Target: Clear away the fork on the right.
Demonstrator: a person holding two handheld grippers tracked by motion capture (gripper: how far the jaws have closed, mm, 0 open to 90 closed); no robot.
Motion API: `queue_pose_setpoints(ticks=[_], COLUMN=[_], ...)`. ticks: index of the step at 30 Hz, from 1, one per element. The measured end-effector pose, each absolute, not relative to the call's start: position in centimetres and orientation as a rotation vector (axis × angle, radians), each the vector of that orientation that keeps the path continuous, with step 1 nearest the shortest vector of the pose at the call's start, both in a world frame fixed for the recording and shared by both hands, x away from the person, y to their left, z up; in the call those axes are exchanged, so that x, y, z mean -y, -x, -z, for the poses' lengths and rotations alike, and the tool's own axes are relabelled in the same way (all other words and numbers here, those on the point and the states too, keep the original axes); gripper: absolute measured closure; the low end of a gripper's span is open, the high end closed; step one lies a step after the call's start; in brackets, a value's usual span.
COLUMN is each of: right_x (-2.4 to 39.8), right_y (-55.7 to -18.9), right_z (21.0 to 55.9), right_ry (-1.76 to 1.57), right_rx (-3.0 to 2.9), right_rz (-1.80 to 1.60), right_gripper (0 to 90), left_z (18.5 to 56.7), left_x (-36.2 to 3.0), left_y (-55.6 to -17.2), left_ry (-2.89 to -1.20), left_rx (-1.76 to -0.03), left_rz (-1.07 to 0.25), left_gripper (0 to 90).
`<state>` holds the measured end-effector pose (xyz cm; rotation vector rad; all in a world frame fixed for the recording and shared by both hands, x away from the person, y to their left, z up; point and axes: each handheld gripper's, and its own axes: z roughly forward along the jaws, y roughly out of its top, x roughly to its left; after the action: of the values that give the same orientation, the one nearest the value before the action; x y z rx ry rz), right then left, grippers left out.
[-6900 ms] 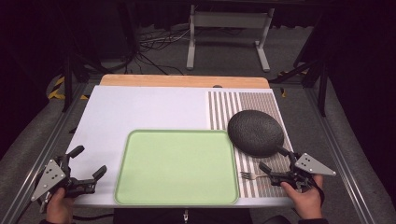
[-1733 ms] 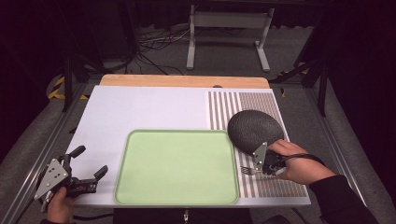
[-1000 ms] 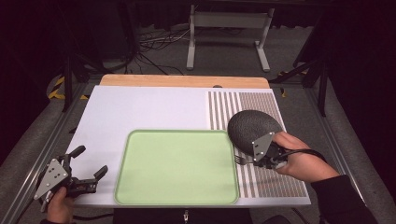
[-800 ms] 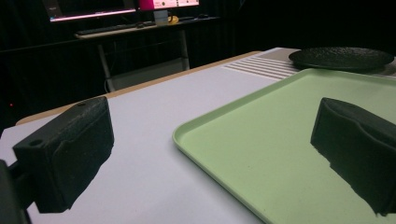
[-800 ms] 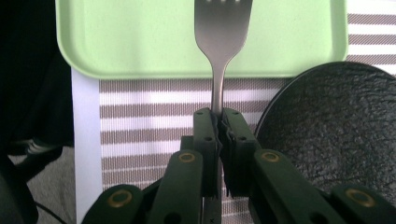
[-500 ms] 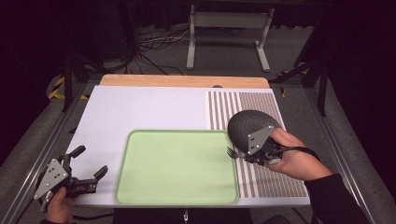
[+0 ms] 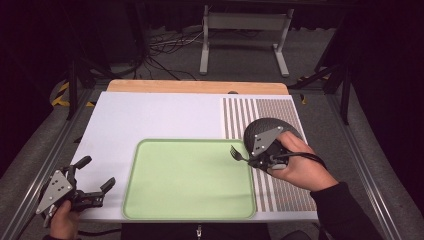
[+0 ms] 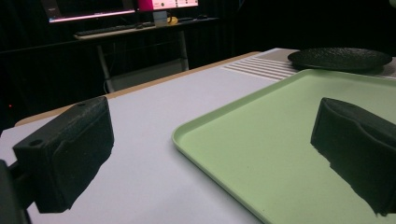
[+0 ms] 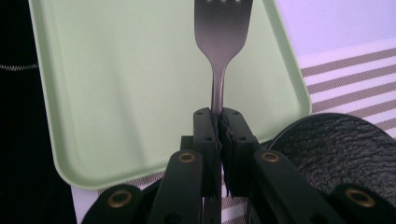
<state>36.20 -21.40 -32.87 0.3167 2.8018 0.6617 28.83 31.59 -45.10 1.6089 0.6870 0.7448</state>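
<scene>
Fork [image 7: 236,152] now farther left over green tray [image 7: 150,210], clamped in right claw [image 7: 250,161]; left claw [image 7: 95,180] agape, unmoved.

the table [image 7: 150,115] has a white top with a wooden strip along its far edge. a pale green tray [image 7: 190,180] lies flat near the front, a striped mat [image 7: 260,112] covers the right part, and a dark plate [image 7: 272,130] sits on that mat.

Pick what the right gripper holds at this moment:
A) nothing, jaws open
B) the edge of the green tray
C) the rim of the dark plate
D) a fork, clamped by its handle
D: the right gripper is shut on the fork handle, tines pointing out over the green tray.
</scene>
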Motion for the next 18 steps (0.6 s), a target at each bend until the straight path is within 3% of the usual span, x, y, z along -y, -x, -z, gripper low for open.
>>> queue_pose_setpoints(ticks=[18], right_x=[18.1], right_y=[-37.0], right_z=[33.3], right_ry=[-0.384], right_rx=[-2.779], right_rz=[-0.732], right_gripper=[84.8], left_z=[45.1], left_x=[-31.6], left_y=[-28.8], left_ry=[-1.605], left_rx=[-0.689], left_rz=[-0.743], left_gripper=[0.0])
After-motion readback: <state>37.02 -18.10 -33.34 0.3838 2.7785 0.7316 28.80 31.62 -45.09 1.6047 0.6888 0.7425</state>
